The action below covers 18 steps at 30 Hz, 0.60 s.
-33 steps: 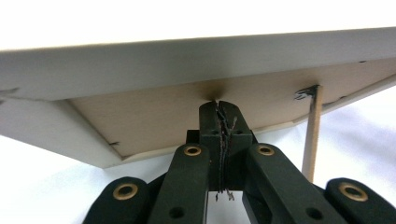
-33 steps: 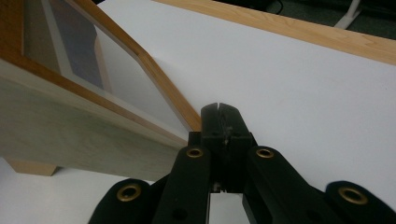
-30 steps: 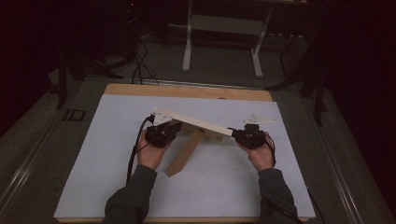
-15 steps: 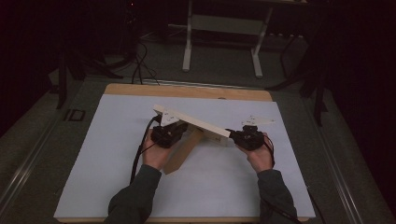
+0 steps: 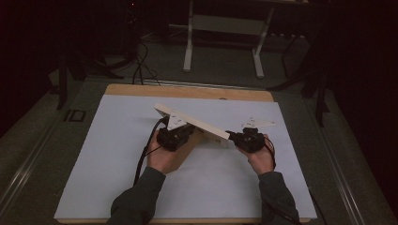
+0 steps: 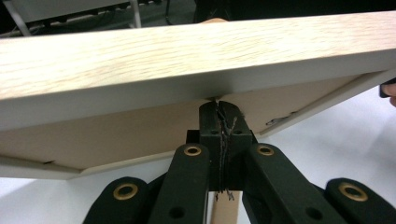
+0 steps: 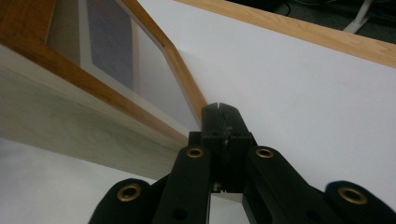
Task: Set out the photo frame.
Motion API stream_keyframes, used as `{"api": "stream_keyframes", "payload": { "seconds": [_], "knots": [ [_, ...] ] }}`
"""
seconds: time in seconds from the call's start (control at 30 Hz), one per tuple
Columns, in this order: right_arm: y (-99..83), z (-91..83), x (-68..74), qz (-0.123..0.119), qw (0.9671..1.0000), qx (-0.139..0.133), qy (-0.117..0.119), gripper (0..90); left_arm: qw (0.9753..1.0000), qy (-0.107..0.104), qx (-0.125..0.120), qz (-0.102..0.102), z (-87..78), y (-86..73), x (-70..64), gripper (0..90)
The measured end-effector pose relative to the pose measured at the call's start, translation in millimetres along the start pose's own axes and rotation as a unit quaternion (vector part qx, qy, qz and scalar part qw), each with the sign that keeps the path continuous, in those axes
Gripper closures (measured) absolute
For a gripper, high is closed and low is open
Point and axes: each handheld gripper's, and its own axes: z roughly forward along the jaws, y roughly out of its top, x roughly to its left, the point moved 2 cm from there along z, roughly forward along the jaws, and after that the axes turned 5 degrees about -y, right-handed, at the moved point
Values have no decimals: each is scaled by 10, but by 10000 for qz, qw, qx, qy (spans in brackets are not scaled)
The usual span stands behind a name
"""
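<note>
High view: a wooden picture frame [image 5: 195,123] is held tilted above the white tabletop [image 5: 103,154], long axis running far-left to near-right, between the left gripper [image 5: 174,133] and right gripper [image 5: 247,139]. Left gripper view: fingers [image 6: 219,128] pressed together beneath the frame's edge. Right gripper view: fingers [image 7: 223,122] closed beside the frame's corner.

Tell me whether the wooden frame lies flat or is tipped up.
Tipped up: the wooden frame slants above the white sheet, its far-left end raised, between left gripper and right gripper.

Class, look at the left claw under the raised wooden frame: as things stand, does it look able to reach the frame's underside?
Probably yes. The left claw sits shut directly beneath the wooden frame, its tip seemingly touching the lower edge, with nothing between them. Whether it pinches anything is hard to tell.
</note>
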Motion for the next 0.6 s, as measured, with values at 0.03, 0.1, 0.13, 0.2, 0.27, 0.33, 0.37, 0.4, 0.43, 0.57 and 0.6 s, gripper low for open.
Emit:
{"api": "stream_keyframes", "payload": {
  "seconds": [0.03, 0.1, 0.13, 0.2, 0.27, 0.33, 0.37, 0.4, 0.43, 0.57, 0.6],
  "knots": [
    [1, -1, 8, -30, 10000, 8, 8, 900, 10000, -12, 8, 35, -3, 6, -16, 899],
    [0, -4, 19, -51, 10000, 9, 5, 900, 10000, -22, 12, 55, -2, 9, -25, 899],
    [0, -4, 19, -51, 10000, 9, 5, 900, 10000, -27, 6, 62, -1, 12, -35, 899],
    [-2, -7, 30, -68, 10000, 13, 24, 900, 10000, -42, 3, 76, 4, 15, -50, 899],
    [-3, -8, 33, -87, 10000, 9, 30, 900, 9999, -59, 45, 114, 10, 17, -56, 899],
    [-4, -9, 40, -85, 10000, 9, 24, 900, 9999, -57, 41, 114, 27, 16, -62, 899],
    [-5, -10, 44, -83, 10000, 7, 29, 900, 9999, -61, 58, 119, 35, 15, -61, 899],
    [-4, -12, 50, -92, 9999, 17, 40, 900, 9999, -62, 71, 131, 39, 14, -58, 899],
    [-5, -12, 61, -117, 9999, 13, 56, 900, 9999, -62, 76, 125, 47, 12, -58, 899],
    [-8, -10, 78, -150, 9999, 2, 83, 900, 9998, -61, 118, 119, 73, 4, -54, 899],
    [-8, -10, 78, -150, 9999, 2, 83, 900, 9998, -66, 140, 130, 77, 2, -50, 899]
  ]
}}
